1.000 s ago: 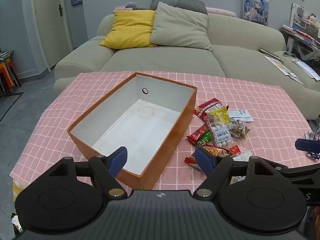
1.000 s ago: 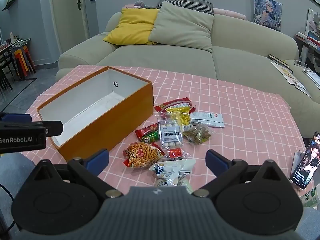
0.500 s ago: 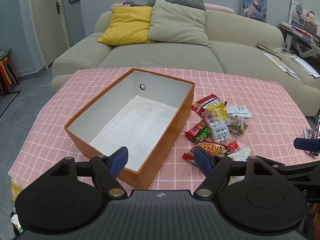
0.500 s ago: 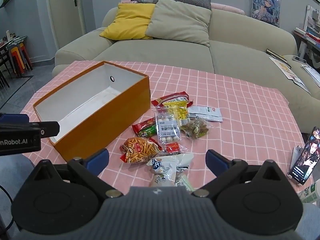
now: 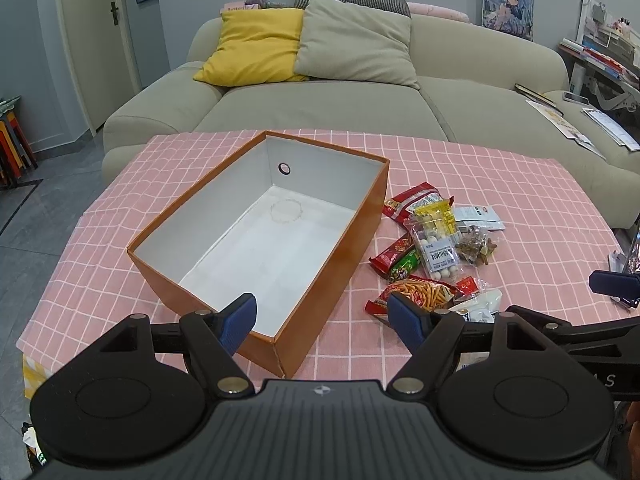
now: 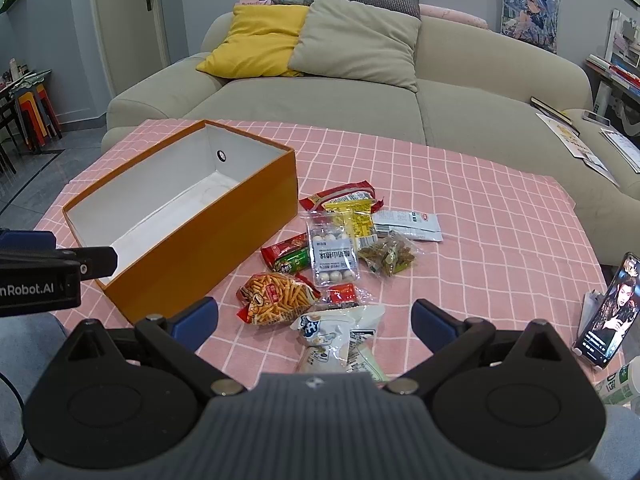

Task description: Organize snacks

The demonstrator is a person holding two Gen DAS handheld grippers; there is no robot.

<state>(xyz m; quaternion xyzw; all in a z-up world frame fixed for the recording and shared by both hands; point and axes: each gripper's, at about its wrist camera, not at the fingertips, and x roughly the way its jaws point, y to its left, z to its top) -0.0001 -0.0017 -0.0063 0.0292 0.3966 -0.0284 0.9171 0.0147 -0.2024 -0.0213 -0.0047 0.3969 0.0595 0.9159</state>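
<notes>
Snack pile [image 6: 340,264] lies loose on the counter [image 6: 500,216], just beside the long right wall of the orange box [image 6: 192,248]; box interior is empty, so nothing is sorted yet. Nearest packet to the right hand-held gripper [image 6: 314,320] is the white pouch [image 6: 340,332], lying between its wide-spread fingers and not gripped. Strip-snack bag [image 6: 276,300] sits between the white pouch and the box, close to the box wall.

Left hand-held gripper [image 5: 320,316] hovers over the near corner of the box, also wide apart, carrying nothing.

Judgement: take the white pouch first, since it partly overlaps its neighbours. Pinch across its crimped top, lift straight up before swinging toward the box, and clear the rim.

Room: box mouth is wide and unobstructed. Counter beyond the pile, away from the box, is bare. Phone [image 6: 608,312] stands at the counter's edge, well apart from the box; keep sweeps away from it.
</notes>
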